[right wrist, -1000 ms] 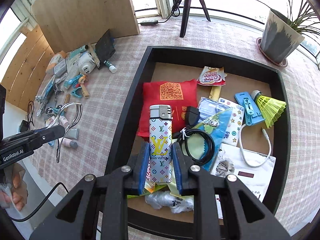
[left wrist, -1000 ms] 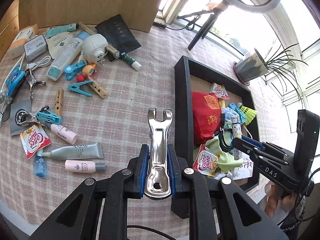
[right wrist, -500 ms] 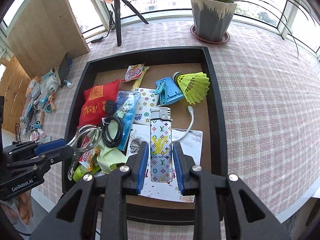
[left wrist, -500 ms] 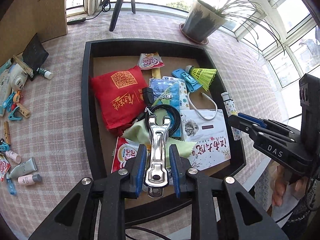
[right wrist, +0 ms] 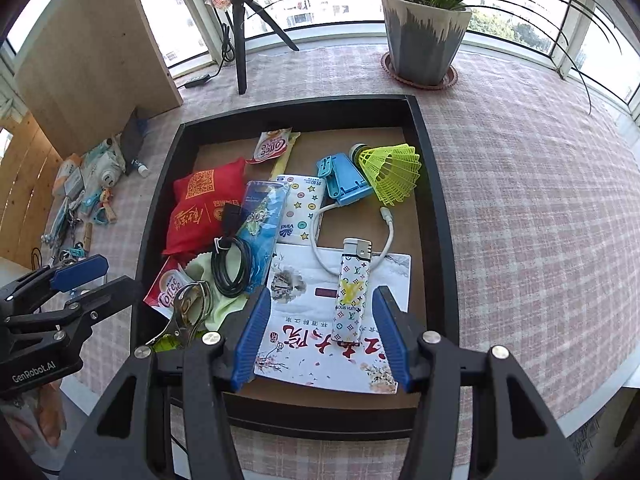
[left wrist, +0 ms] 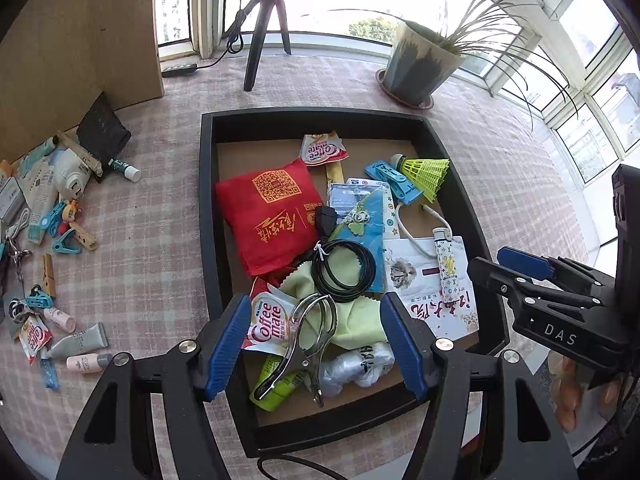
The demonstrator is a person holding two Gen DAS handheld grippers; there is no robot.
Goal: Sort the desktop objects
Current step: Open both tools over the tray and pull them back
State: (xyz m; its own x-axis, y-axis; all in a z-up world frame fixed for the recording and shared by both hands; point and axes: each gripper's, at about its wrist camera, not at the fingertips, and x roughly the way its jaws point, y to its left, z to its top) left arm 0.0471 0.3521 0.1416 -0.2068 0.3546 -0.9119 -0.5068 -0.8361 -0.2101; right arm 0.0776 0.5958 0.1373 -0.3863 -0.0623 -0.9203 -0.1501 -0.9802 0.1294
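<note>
A black tray holds sorted items. My left gripper is open above the tray's near left part. A metal clip lies loose below it on a Coffee mate sachet and a green cloth. My right gripper is open above the tray's near right part. A patterned lighter lies loose on a white card between its fingers.
The tray also holds a red pouch, a black cable coil, a blue clip and a yellow shuttlecock. Loose items lie on the checked cloth to the left. A potted plant and a tripod stand behind.
Both grippers opened. The left one let go of the metal clip and the right one let go of the lighter; both now lie in the tray.
</note>
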